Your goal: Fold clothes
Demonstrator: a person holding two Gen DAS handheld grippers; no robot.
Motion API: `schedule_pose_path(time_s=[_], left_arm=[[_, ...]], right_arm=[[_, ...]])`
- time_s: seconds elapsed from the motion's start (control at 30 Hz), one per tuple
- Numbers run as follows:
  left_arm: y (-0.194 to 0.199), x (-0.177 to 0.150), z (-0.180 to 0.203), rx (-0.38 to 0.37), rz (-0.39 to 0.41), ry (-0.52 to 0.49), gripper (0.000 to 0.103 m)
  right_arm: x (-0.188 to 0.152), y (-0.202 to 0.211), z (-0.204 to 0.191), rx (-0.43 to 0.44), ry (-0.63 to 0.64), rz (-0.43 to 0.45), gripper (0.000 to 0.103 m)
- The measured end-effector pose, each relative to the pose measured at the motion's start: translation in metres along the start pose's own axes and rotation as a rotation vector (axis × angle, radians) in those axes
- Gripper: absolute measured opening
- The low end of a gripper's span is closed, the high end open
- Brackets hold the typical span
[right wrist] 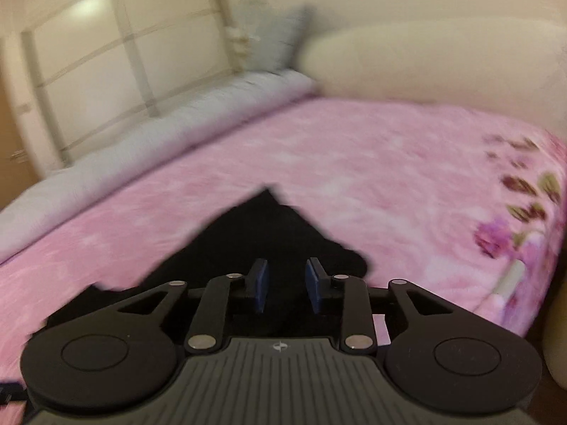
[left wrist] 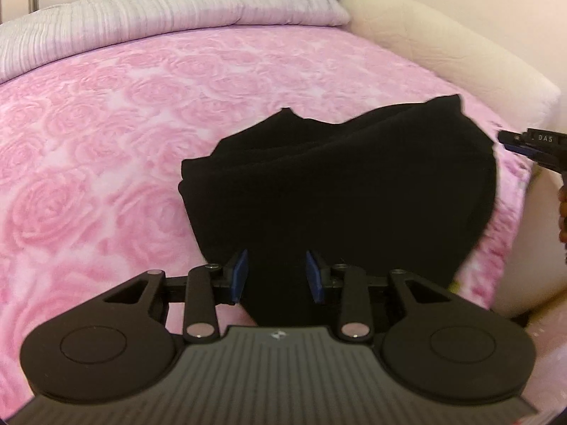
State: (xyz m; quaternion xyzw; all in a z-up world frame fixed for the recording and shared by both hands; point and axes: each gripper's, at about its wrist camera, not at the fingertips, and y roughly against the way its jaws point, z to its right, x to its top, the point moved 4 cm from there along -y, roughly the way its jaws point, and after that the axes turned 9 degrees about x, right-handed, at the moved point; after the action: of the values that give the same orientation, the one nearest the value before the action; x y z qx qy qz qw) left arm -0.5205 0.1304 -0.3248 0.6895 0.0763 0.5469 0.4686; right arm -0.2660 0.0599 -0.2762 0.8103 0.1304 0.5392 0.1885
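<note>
A bed [left wrist: 106, 148] covered in a pink rose-patterned blanket [left wrist: 88, 184] fills most of the left wrist view; in the right wrist view, which is motion-blurred, the same blanket [right wrist: 372, 184] spreads across the middle of the frame. A grey quilt [left wrist: 141, 17] lies bunched along the bed's far edge at the upper left, and a cream padded headboard [left wrist: 443, 60] curves down the upper right. A pale wardrobe [right wrist: 117, 63] stands in the upper left of the right wrist view.

The black garment [left wrist: 336, 184] lies on the blanket in a folded, rumpled heap at centre-right of the left wrist view; in the right wrist view it [right wrist: 255, 233] runs as a dark wedge from centre to lower left.

The left tool [left wrist: 276, 274] sits at lower centre with its blue pads [left wrist: 240, 276] apart, nothing between them, poised at the garment's near edge. The right tool [right wrist: 286, 285] likewise stands parted and grips nothing, above the cloth. Its tip also shows at the right edge of the left wrist view [left wrist: 531, 147], beside the garment.
</note>
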Motion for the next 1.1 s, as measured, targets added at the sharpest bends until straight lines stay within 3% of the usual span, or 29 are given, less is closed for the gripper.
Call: schedule_pose_path(time_s=[0.07, 0.17, 0.27, 0.33, 0.4, 0.57, 0.7, 0.97, 1.03, 1.1], left_arm=[[0.003, -0.015, 0.005, -0.022, -0.029, -0.043, 0.03], [0.01, -0.034, 0.007, 0.008, -0.046, -0.08, 0.031], [0.032, -0.04, -0.012, 0.026, -0.035, -0.001, 0.031], [0.041, -0.044, -0.028, 0.034, -0.056, 0.054, 0.031], [0.047, -0.05, -0.041, 0.022, -0.097, 0.095, 0.031], [0.055, -0.071, -0.051, -0.022, -0.15, 0.126, 0.032], [0.057, -0.08, -0.052, -0.047, -0.154, 0.117, 0.035], [0.049, -0.075, -0.057, -0.043, -0.148, 0.109, 0.035], [0.046, -0.072, -0.057, -0.038, -0.147, 0.107, 0.035], [0.043, -0.069, -0.057, -0.027, -0.145, 0.103, 0.035]], right_arm=[[-0.019, 0.007, -0.026, 0.069, 0.051, -0.044, 0.036], [-0.059, -0.01, -0.047, 0.05, 0.099, -0.216, 0.037], [-0.079, 0.004, -0.065, 0.041, 0.09, -0.232, 0.039], [-0.087, 0.023, -0.091, 0.093, 0.152, -0.211, 0.043], [-0.104, 0.035, -0.125, 0.151, 0.288, -0.222, 0.061], [-0.156, 0.044, -0.201, 0.261, 0.672, -0.288, 0.065], [-0.179, 0.036, -0.234, 0.308, 0.917, -0.269, 0.077], [-0.221, 0.01, -0.266, 0.318, 1.278, -0.226, 0.071], [-0.218, 0.003, -0.268, 0.325, 1.271, -0.216, 0.061], [-0.214, -0.001, -0.268, 0.329, 1.253, -0.226, 0.035]])
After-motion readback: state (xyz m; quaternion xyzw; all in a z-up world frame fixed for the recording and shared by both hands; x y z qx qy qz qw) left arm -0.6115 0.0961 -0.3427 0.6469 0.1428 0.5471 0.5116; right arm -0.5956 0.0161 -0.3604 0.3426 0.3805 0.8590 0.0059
